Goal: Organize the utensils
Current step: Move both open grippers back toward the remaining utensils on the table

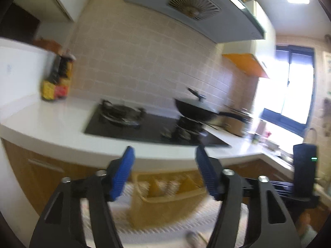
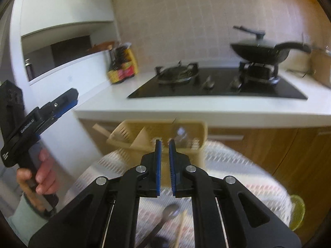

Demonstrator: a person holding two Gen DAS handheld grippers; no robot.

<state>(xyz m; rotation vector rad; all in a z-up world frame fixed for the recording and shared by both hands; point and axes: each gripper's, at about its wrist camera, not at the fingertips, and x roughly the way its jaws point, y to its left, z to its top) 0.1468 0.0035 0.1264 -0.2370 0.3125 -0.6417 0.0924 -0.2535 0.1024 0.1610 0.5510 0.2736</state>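
Your left gripper (image 1: 164,155) has its jaws apart, empty; your right gripper (image 2: 164,144) has them nearly together, empty; the spoon (image 2: 165,219) lies below, bowl toward the utensil holder (image 2: 159,130), its long axis running back to you.

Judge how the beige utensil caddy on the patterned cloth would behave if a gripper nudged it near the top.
The utensil caddy looks like thin, slotted plastic, so probably light and easy to shove. It stands taller than it is deep, so a high nudge might tip it. The patterned cloth beneath may bunch or slide with it. Motion blur limits certainty.

Home kitchen: gas hob (image 2: 217,82), wok (image 2: 260,51).
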